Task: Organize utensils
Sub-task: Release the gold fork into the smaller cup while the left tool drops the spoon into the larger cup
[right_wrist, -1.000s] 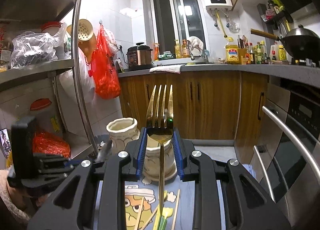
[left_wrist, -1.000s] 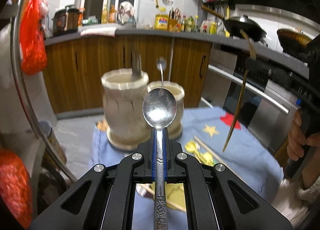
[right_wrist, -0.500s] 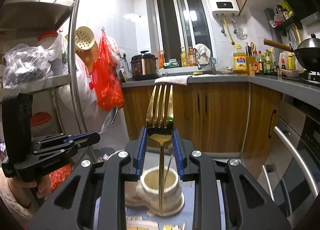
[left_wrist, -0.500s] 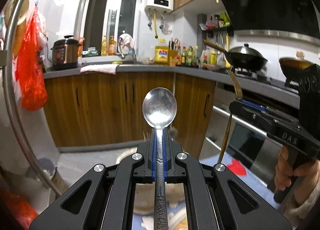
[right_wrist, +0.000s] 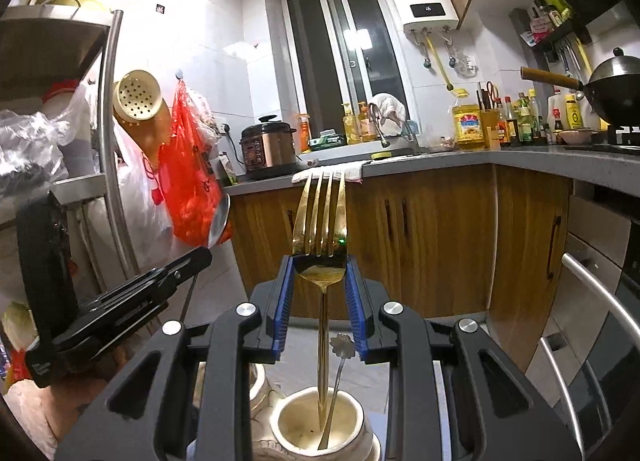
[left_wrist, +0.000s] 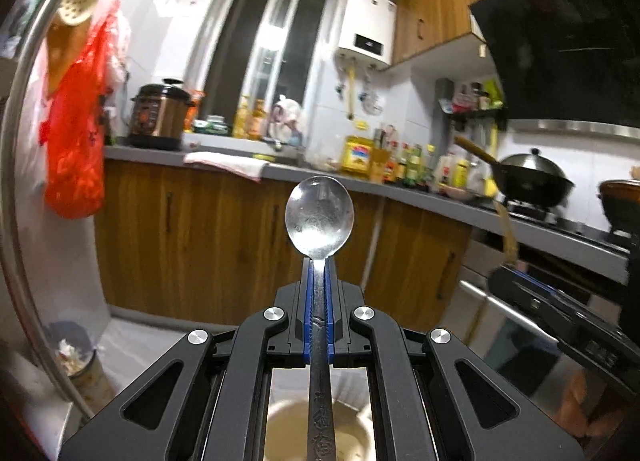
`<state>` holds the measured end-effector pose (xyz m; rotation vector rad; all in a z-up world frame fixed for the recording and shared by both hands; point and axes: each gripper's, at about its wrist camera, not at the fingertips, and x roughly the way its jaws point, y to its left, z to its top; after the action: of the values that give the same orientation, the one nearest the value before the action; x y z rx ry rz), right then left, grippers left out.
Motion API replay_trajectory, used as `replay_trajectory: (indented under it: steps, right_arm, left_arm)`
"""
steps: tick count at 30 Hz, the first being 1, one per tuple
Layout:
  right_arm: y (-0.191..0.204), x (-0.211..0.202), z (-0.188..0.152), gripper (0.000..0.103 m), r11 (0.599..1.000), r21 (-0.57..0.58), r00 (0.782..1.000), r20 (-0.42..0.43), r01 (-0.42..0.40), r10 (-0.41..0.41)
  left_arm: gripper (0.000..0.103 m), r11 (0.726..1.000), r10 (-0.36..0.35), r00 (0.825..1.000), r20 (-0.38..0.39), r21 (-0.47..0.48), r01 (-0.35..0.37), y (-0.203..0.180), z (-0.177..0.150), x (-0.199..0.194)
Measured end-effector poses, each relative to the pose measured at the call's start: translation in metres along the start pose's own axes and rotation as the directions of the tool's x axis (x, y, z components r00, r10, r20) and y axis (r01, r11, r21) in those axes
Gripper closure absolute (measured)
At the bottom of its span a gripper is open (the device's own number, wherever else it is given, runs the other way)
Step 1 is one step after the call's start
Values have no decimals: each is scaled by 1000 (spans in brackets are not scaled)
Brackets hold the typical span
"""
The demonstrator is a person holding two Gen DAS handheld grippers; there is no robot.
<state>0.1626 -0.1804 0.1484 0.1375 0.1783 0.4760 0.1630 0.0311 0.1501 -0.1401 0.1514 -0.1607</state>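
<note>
My left gripper (left_wrist: 319, 265) is shut on a silver spoon (left_wrist: 319, 216), bowl up, handle pointing down into a cream ceramic holder (left_wrist: 316, 433) right below. My right gripper (right_wrist: 320, 261) is shut on a gold fork (right_wrist: 320, 213), tines up, its handle reaching down into a smaller cream holder (right_wrist: 316, 429) that also holds a thin flower-topped utensil (right_wrist: 342, 345). The left gripper shows in the right wrist view (right_wrist: 202, 257) at the left, and the right gripper shows in the left wrist view (left_wrist: 500, 273) at the right.
A second cream holder (right_wrist: 260, 381) stands left of the small one. Wooden cabinets (right_wrist: 420, 237) and a grey counter (right_wrist: 520, 157) run behind. A metal rack (right_wrist: 108, 141) with a red bag (right_wrist: 188, 189) stands at the left, an oven handle (right_wrist: 600, 301) at the right.
Both grippers have tilted upright and moved over the holders. The spoon and fork handles now point down into the holder openings, and the blue mat has dropped out of view.
</note>
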Motion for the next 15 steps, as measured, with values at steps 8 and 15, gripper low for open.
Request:
replay_trajectory:
  steps: [8, 15]
  right_arm:
    - [0, 19, -21, 78, 1000, -22, 1000, -14, 11, -11]
    - [-5, 25, -39, 78, 1000, -26, 996, -86, -5, 3]
  left_arm:
    - [97, 997, 74, 997, 16, -2, -74, 10, -22, 22]
    - [97, 998, 64, 996, -55, 25, -63, 13, -40, 18]
